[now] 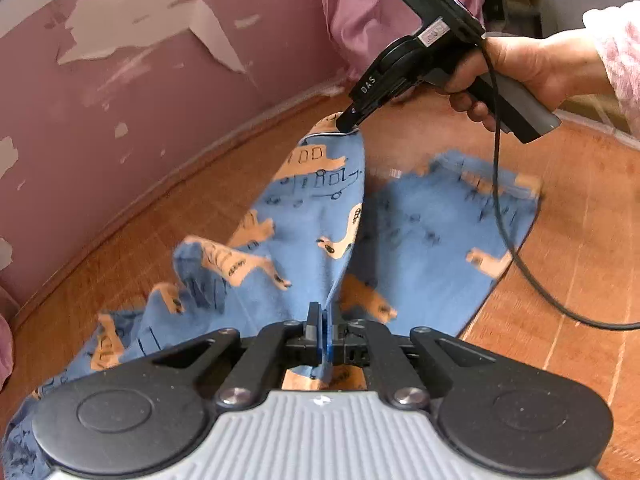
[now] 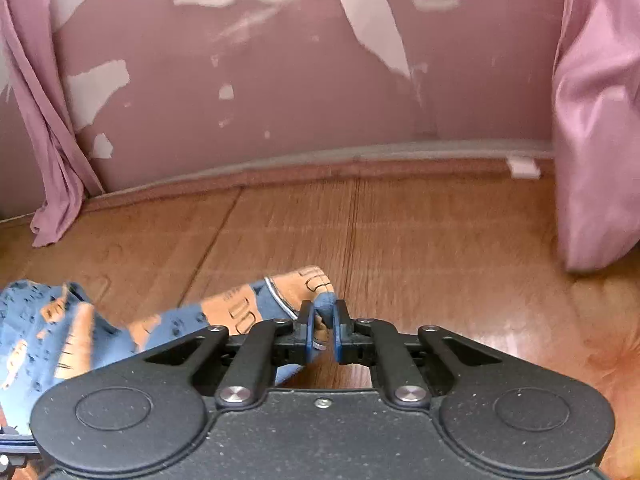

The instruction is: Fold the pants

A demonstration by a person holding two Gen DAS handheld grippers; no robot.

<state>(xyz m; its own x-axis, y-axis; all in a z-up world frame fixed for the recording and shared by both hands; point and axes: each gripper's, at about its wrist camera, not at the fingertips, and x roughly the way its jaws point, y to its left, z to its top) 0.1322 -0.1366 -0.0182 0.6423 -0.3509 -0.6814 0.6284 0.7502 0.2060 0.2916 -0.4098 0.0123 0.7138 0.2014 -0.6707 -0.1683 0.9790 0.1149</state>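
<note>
We see the orange-brown wooden floor (image 1: 560, 208) carrying the blue cotton pants with tan printed animals (image 1: 420, 224). One leg lies flat; the other is lifted, its long axis stretched taut between both claws. Left claw (image 1: 325, 334) is clenched on the near end. Right claw (image 1: 347, 123), grasping the far hem, leads the fold.

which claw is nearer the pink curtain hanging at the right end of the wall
Right. The right claw, shut on the pants, is raised toward the wall, with the pink curtain close ahead on its right. The left claw grips the pants lower down, farther back from it.
</note>
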